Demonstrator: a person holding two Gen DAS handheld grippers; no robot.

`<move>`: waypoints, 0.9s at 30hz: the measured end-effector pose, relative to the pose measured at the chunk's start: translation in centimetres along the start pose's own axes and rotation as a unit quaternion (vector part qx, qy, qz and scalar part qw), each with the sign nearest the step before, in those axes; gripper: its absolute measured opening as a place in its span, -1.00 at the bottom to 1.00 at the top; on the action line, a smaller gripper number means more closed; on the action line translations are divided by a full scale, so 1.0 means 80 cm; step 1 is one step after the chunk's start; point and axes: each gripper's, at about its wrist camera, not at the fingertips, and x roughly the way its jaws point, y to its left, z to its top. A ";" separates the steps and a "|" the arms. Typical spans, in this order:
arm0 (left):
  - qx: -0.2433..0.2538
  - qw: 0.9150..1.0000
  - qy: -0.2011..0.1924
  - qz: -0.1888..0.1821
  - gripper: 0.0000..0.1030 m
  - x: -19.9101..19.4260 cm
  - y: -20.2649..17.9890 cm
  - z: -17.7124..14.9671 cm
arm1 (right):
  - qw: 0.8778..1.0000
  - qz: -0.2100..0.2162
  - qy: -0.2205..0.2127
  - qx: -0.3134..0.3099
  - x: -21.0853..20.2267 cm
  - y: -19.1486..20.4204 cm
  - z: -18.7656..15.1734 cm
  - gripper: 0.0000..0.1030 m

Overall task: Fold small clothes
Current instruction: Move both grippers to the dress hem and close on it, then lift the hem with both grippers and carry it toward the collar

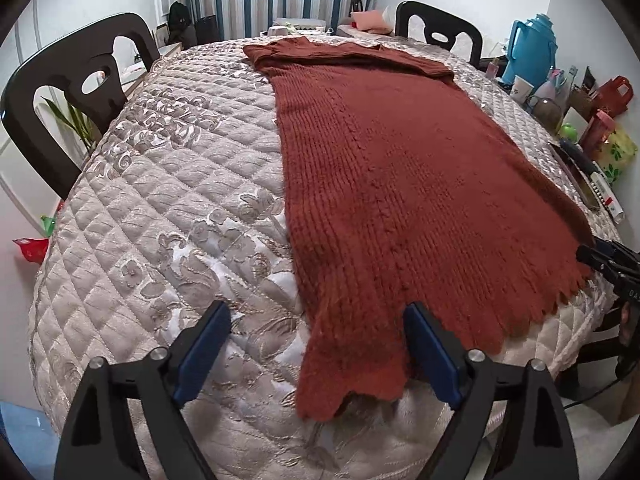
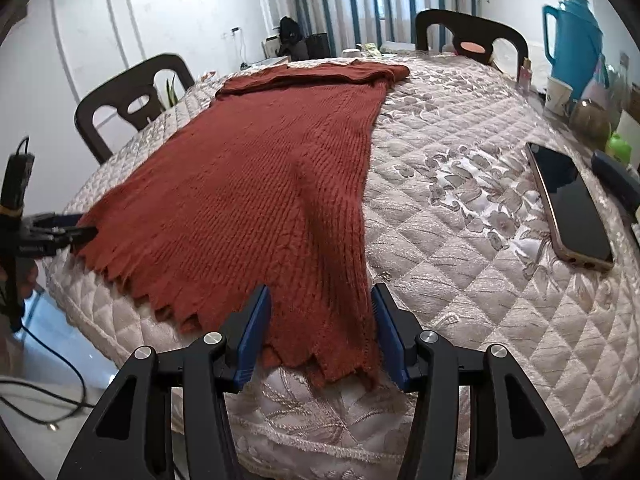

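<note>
With both grippers' jaws spread at the scalloped hem corners, you grip the soft, limp knit garment (image 1: 400, 168) there.

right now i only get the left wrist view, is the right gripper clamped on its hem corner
Observer: No. The right gripper is open, with its jaws either side of the sweater at its right hem corner.
Operator: anything lying near it on that side
Observer: A phone lies flat on the table cover, apart from the sweater's right edge.
Operator: is the knit flat there
Observer: Not quite. A raised ridge runs from that corner up toward the middle of the sweater.
</note>
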 end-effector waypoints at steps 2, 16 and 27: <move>0.009 1.000 -0.001 0.012 0.86 0.003 -0.007 -0.001 | 1.000 0.002 0.001 0.003 0.001 -0.001 0.001 0.01; 0.001 1.000 -0.011 0.027 0.86 0.003 -0.016 -0.004 | 0.998 -0.041 0.027 -0.051 0.012 0.028 0.009 -0.20; -0.016 1.000 -0.019 0.007 -0.37 -0.009 -0.010 0.000 | 0.998 -0.021 0.029 -0.060 0.011 0.040 0.009 -0.71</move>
